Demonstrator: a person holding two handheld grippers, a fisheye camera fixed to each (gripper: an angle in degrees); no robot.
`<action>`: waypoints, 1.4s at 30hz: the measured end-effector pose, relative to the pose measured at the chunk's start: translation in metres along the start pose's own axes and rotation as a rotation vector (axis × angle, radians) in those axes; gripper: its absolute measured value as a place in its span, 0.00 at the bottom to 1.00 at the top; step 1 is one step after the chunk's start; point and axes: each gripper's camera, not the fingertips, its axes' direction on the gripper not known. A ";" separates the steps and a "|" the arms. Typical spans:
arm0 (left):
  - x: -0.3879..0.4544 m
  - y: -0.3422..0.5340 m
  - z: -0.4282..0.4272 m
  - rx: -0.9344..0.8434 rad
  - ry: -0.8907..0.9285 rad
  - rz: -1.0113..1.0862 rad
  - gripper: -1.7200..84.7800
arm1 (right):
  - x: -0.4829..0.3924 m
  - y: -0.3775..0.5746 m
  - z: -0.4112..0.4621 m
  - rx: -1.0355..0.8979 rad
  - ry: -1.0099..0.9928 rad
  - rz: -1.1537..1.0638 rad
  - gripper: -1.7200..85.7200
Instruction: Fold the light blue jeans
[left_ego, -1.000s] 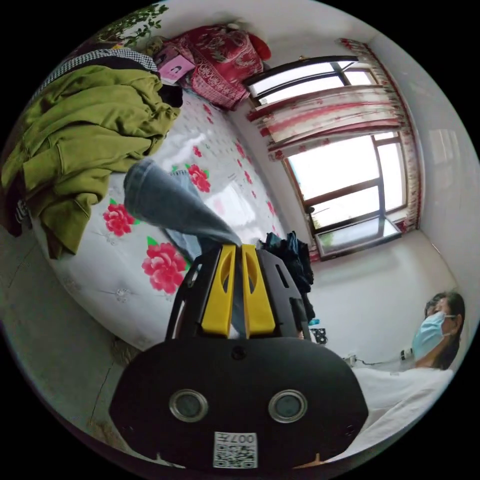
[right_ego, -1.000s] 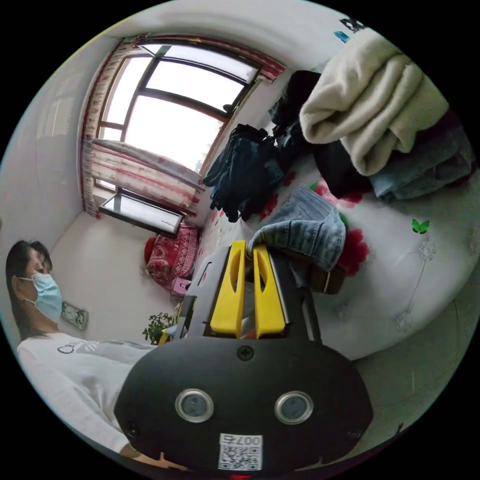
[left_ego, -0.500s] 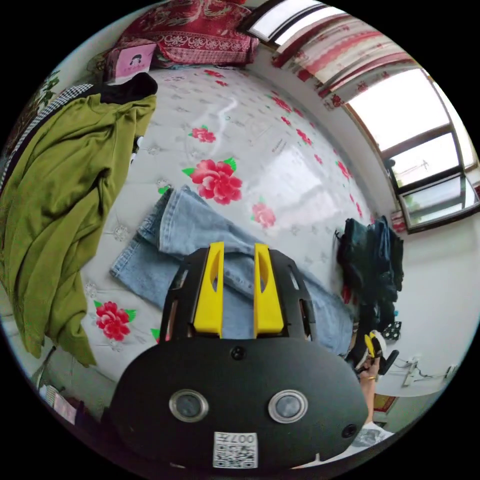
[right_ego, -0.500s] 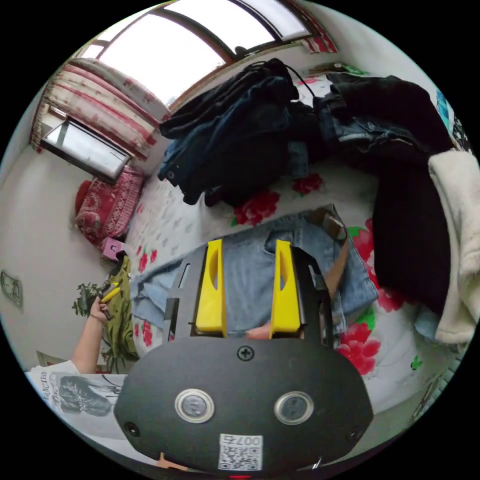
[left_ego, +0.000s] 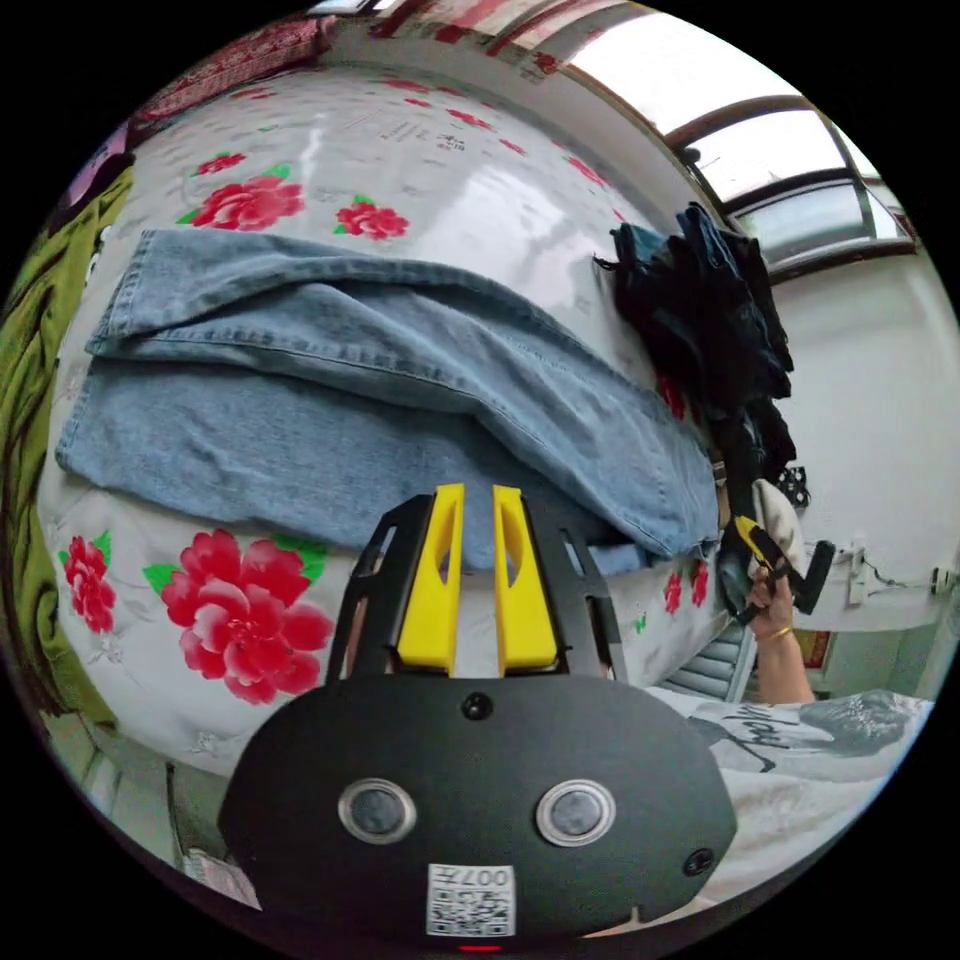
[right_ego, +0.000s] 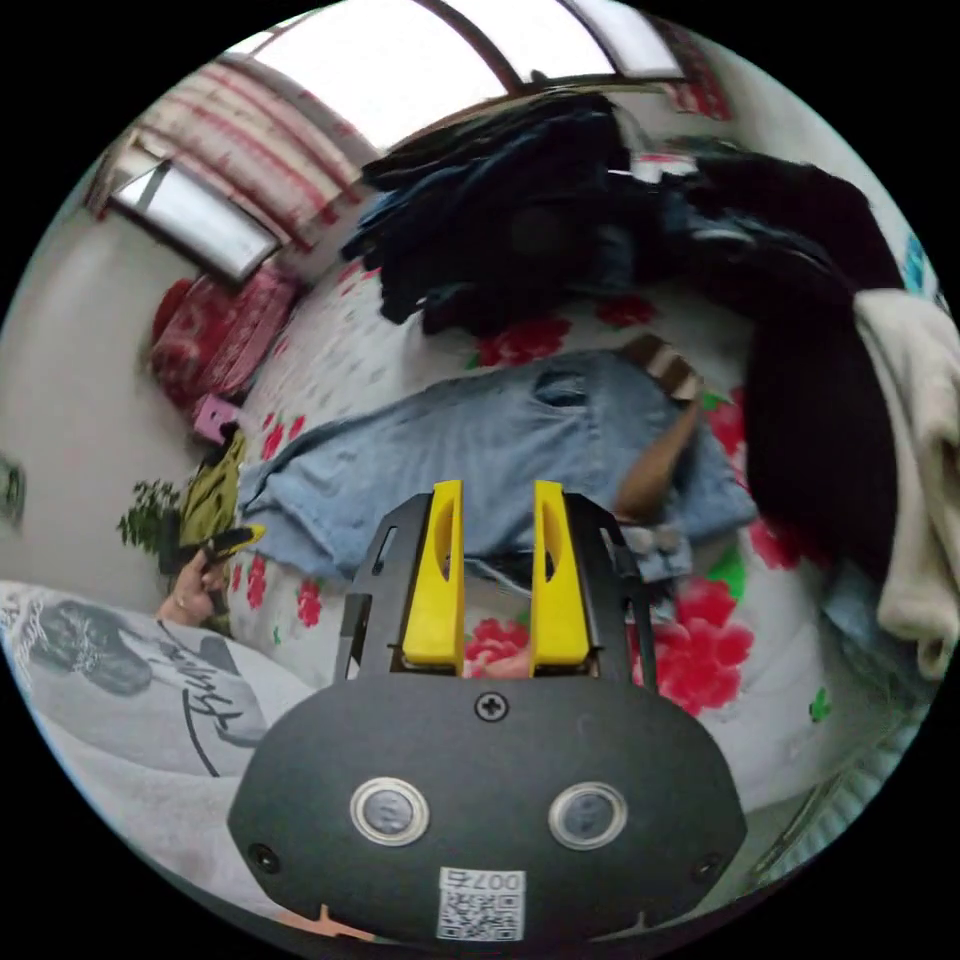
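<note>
Nothing here reads with certainty. The white T-shirt (left_ego: 790, 715) carries dark script lettering beside a grey print — too warped to make out. The right gripper view shows the same T-shirt (right_ego: 195, 700) — its script equally illegible.

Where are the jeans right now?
The jeans lie spread on the floral bed, just beyond both grippers, with the dark clothes pile past their waist end.

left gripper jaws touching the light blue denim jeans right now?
Cannot tell. In the left gripper view, the left gripper has parted jaws whose tips overlap the light blue denim jeans, with no contact or gap plainly visible.
</note>
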 end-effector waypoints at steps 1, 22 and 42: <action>-0.012 -0.002 -0.001 0.000 -0.020 -0.046 0.08 | -0.012 -0.001 0.011 -0.019 -0.017 -0.044 0.11; -0.307 -0.029 -0.060 0.250 0.154 -0.772 0.02 | -0.200 0.064 0.334 -0.469 0.139 -0.922 0.03; -0.337 0.066 -0.092 0.331 0.274 -0.523 0.10 | -0.139 0.063 0.368 -0.441 0.091 -0.925 0.02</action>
